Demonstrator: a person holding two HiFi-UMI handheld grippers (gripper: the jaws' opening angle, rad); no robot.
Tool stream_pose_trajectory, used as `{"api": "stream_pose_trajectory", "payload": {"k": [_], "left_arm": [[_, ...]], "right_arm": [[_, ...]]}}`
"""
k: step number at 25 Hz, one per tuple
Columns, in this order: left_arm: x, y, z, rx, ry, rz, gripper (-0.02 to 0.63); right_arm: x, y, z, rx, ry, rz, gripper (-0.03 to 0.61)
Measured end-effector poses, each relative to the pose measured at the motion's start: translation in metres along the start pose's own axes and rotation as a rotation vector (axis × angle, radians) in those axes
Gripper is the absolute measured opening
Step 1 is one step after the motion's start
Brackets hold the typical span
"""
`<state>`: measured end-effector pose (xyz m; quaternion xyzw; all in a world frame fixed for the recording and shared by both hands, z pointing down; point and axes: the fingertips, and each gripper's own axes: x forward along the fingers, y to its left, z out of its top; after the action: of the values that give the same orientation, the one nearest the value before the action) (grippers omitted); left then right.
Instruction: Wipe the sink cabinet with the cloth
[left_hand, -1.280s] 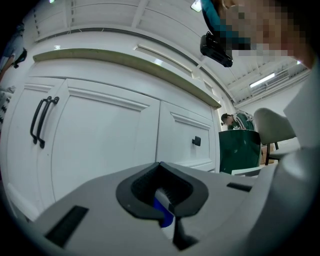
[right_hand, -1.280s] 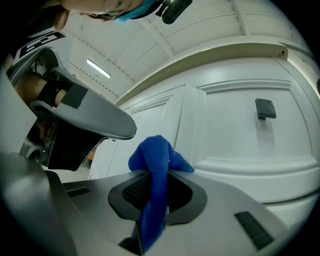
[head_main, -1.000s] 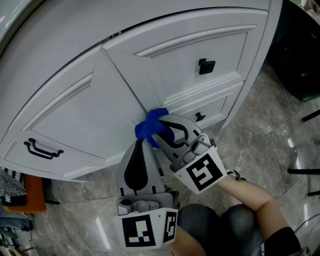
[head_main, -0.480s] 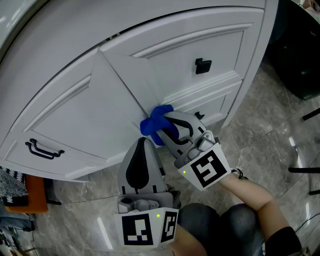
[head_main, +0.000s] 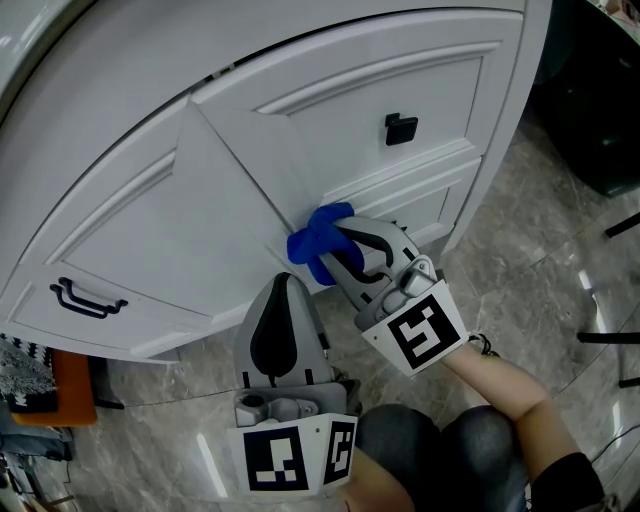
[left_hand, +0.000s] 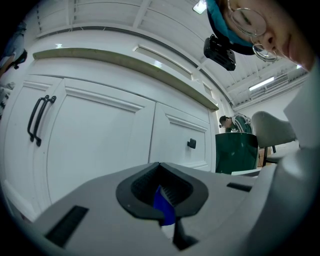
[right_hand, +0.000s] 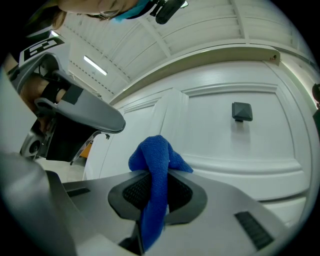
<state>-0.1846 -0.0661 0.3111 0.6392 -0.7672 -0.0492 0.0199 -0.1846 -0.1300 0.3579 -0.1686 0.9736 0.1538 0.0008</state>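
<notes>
Since a second ago, the blue cloth (head_main: 318, 243) has been carried slightly up and rightward across the white sink cabinet (head_main: 200, 200). It is clamped in the right gripper (head_main: 340, 252), bunched at the jaw tips against the cabinet front. The left gripper (head_main: 285, 284) is held closed just beside the cloth, empty.

We have slid our right gripper (head_main: 338, 250) and the blue cloth (head_main: 316, 240) clamped in it (held against the sink cabinet (head_main: 150, 220) front) a little up and toward the cabinet's right edge, nearer the black knob (head_main: 401, 128).
</notes>
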Motion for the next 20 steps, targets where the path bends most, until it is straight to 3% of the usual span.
{"api": "stream_pose_trajectory", "payload": {"k": [20], "left_arm": [[0.004,-0.011,-0.001,0.014,0.006,-0.017,0.005]], "right_arm": [[-0.011,-0.017,-0.004,-0.007,0.001,-0.035,0.06]]}}
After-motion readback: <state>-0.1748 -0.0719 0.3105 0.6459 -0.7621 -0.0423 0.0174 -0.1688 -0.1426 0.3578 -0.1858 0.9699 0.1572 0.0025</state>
